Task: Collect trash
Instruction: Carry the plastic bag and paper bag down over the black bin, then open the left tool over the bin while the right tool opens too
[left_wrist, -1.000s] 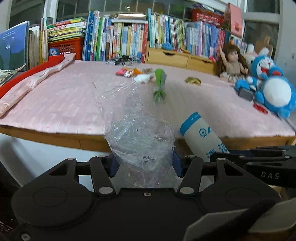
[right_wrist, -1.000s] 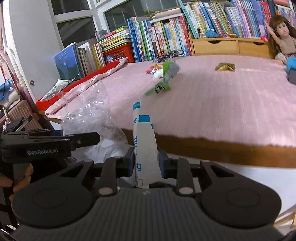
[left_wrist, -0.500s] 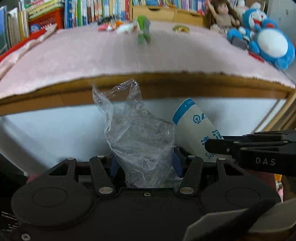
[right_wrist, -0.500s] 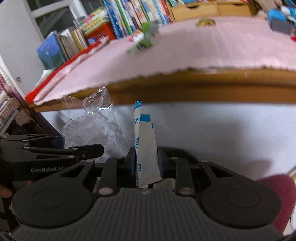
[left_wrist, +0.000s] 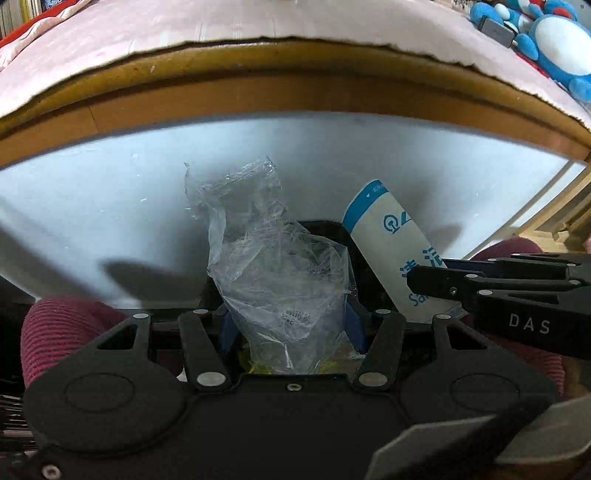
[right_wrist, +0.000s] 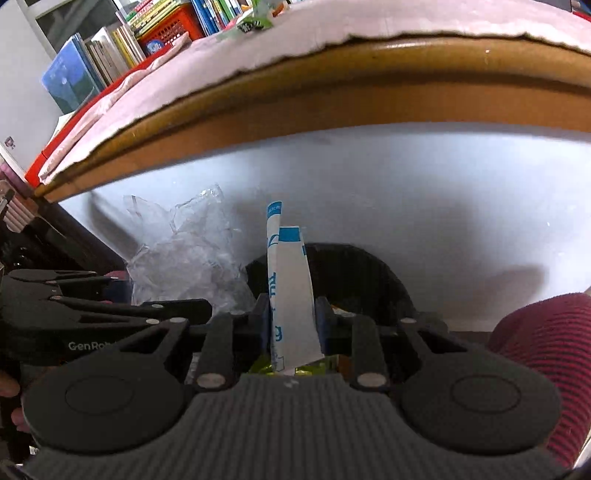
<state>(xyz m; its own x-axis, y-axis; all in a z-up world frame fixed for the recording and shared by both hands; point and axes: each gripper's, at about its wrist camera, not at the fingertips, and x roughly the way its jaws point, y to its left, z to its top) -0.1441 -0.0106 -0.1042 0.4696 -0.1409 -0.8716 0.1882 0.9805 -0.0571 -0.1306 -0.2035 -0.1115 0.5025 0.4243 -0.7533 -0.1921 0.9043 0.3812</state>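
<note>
1. Count: two handheld grippers, two trash items, one bin.
2. Left gripper (left_wrist: 291, 325): jaws clamped on one crumpled clear plastic bag (left_wrist: 277, 266). Blue finger pads (left_wrist: 227, 326) press its lower part from both sides.
3. Bag's long axis runs forward along the fingers; the loose crinkled top points up and away from the camera, leaning slightly left.
4. Right gripper (right_wrist: 291, 325): jaws closed on one flattened white paper wrapper with blue print (right_wrist: 290, 288), pinched edge-on.
5. Wrapper's long axis also runs along the fingers; the blue-banded end points up and forward. In the left wrist view the same wrapper (left_wrist: 391, 243) shows its broad printed face, tilted up-left.
6. Both items sit below the wooden table edge (right_wrist: 332, 96), in front of a white panel (left_wrist: 110, 206), over one round black bin (right_wrist: 365, 273). Yellow-green scraps (right_wrist: 314, 367) visible inside it; exact content unclear.
7. The two grippers are side by side, bag just left of wrapper; touching or not, cannot tell.
8. Pink cloth (left_wrist: 184, 22) covers the tabletop. One blue-and-white plush toy (left_wrist: 554, 44) at its far right.
9. Maroon ribbed fabric (right_wrist: 546, 354) on both sides of the bin.
</note>
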